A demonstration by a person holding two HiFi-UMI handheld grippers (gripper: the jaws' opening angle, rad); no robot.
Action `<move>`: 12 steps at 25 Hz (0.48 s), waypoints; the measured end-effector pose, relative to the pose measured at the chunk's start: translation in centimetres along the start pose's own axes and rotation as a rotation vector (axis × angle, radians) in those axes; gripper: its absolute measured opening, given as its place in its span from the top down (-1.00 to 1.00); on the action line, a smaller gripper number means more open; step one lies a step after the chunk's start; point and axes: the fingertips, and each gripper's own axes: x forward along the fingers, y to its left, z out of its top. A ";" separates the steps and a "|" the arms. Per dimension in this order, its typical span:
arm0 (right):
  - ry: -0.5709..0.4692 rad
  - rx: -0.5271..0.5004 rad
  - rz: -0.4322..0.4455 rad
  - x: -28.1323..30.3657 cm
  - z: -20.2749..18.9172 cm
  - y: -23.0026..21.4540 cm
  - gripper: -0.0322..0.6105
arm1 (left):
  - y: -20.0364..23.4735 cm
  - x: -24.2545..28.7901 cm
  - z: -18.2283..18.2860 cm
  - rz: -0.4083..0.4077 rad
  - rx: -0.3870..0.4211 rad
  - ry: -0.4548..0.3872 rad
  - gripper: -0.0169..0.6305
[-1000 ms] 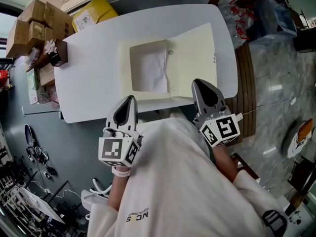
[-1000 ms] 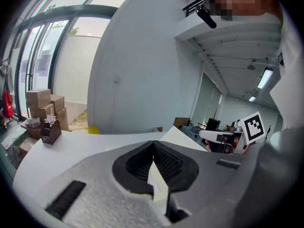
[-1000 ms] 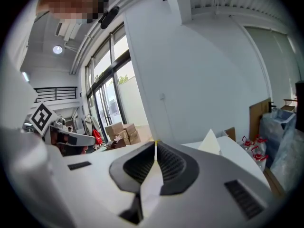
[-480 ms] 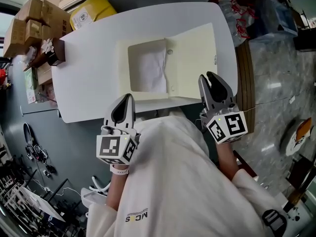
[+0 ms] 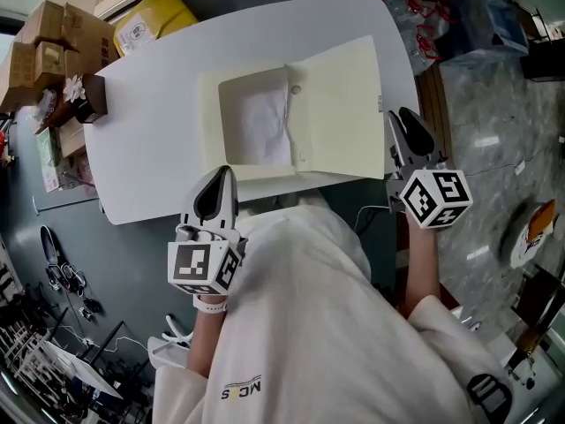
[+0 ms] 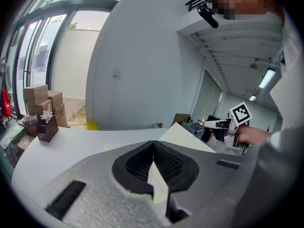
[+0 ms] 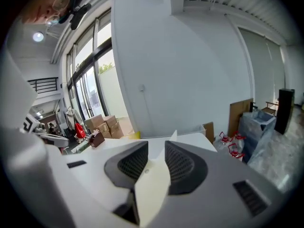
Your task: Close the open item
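A cream box (image 5: 231, 129) lies open on the white table (image 5: 146, 153), with white paper (image 5: 265, 124) inside its tray. Its lid (image 5: 340, 113) is folded out flat to the right. My right gripper (image 5: 402, 113) sits just off the lid's right edge. Its jaws are opening, and in the right gripper view (image 7: 156, 148) the cream lid (image 7: 151, 186) shows in the gap with the pads clear of it. My left gripper (image 5: 222, 173) hovers at the table's near edge, in front of the tray, shut and empty. In the left gripper view (image 6: 153, 145) the jaws meet at the tips.
Cardboard boxes (image 5: 48, 38) and a yellow package (image 5: 154, 20) stand beyond the table's left end. A small brown holder with a flower (image 5: 84, 102) sits on its left corner. A wooden bench (image 5: 439, 104) and bags (image 5: 463, 20) stand to the right.
My right gripper has moved from the table's near edge out to the right side of the lid, and its jaws have come apart. The left gripper has barely moved.
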 end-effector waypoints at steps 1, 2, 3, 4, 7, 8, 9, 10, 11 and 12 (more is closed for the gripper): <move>0.019 0.012 0.002 0.4 -0.3 -0.6 0.58 | -0.1 0.1 -0.1 -0.005 0.000 0.005 0.87; 0.037 0.021 0.005 0.8 -0.6 -1.1 0.58 | -0.2 0.3 -0.2 -0.009 0.000 0.009 0.87; 0.056 0.027 0.007 1.3 -0.9 -1.6 0.58 | -0.3 0.5 -0.3 -0.013 0.001 0.014 0.87; 0.074 0.032 0.011 1.9 -1.2 -2.0 0.58 | -0.5 0.6 -0.4 -0.017 0.003 0.018 0.87; 0.127 0.045 0.025 3.4 -2.4 -2.9 0.58 | -0.8 1.1 -0.5 -0.024 0.005 0.028 0.87; 0.147 0.046 0.027 3.9 -2.9 -3.0 0.58 | -0.9 1.1 -0.6 -0.026 0.006 0.031 0.87; 0.167 0.044 0.028 4.3 -3.3 -3.2 0.58 | -0.9 1.1 -0.7 -0.026 0.007 0.034 0.87; 0.188 0.042 0.027 4.8 -3.8 -3.3 0.58 | -0.9 1.1 -0.7 -0.026 0.008 0.035 0.87; 0.206 0.042 0.025 5.1 -4.3 -3.5 0.58 | -0.9 1.1 -0.8 -0.026 0.009 0.037 0.87; 0.224 0.046 0.023 5.5 -4.6 -3.6 0.58 | -0.9 1.1 -0.9 -0.026 0.009 0.037 0.87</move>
